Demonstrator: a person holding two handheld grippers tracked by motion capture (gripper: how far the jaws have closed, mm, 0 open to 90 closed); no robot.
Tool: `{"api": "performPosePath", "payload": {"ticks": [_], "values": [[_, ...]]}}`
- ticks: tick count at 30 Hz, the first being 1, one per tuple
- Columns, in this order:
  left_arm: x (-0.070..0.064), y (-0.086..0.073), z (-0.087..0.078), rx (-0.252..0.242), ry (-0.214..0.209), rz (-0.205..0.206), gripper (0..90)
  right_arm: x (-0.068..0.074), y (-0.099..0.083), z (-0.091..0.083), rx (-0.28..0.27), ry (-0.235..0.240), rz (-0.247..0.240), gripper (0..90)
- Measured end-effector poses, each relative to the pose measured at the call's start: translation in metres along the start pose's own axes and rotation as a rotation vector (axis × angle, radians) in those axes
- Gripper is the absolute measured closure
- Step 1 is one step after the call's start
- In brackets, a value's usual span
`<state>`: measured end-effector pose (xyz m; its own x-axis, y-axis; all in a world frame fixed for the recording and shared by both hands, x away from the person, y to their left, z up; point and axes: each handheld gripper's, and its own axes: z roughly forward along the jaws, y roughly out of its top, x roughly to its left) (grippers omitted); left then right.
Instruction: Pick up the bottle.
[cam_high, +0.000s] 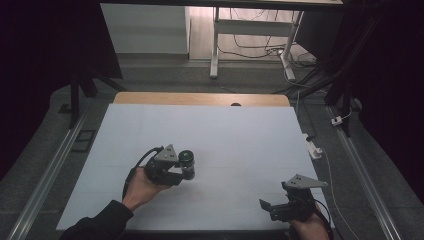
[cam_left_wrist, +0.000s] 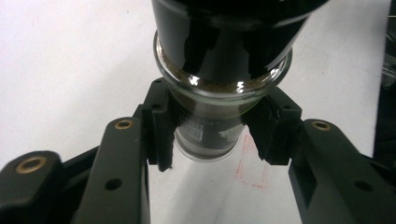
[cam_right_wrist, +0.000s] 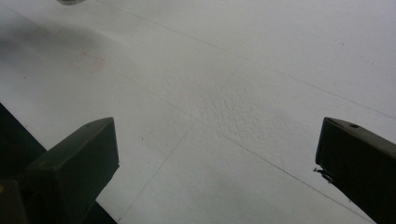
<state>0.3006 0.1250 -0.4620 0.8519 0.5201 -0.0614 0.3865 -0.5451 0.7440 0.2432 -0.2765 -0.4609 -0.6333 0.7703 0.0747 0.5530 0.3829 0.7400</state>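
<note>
we see a white-covered table (cam_high: 200, 130) with dark curtains on both sides. beyond the table, a white desk frame (cam_high: 250, 30) stands on grey floor (cam_high: 165, 75), cables (cam_high: 255, 50) tangled beneath it.

jar (cam_high: 186, 163) on table (cam_high: 240, 135), left of centre, betw left gripper (cam_high: 181, 170) jaws. right gripper (cam_high: 270, 207) at near-right edge, well apart.

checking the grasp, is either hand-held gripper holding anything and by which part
The left hand-held gripper clamps a small glass jar with a dark lid by its lower body, one jaw on each side. The right hand-held gripper is open and holds nothing.
</note>
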Motion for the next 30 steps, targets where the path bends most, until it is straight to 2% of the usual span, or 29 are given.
{"api": "performPosePath", "payload": {"ticks": [12,20,24,27,30], "values": [[-0.006,0.025,-0.007,0.021,-0.027,0.048,54.1,-0.001,0.000,0.000,0.002,0.002,0.008,0.0],[-0.007,0.039,-0.007,0.023,-0.050,0.039,54.1,-0.001,0.001,0.001,0.000,0.005,0.011,0.0],[-0.009,0.045,-0.009,-0.002,-0.062,0.032,54.1,-0.001,0.001,0.001,0.002,0.005,0.008,0.0],[-0.013,0.050,-0.011,0.004,-0.063,0.049,54.1,-0.001,0.001,0.001,0.001,0.005,0.007,0.0],[-0.015,0.051,-0.012,0.005,-0.067,0.047,54.1,-0.001,0.001,0.001,0.000,0.005,0.007,0.0]]}}
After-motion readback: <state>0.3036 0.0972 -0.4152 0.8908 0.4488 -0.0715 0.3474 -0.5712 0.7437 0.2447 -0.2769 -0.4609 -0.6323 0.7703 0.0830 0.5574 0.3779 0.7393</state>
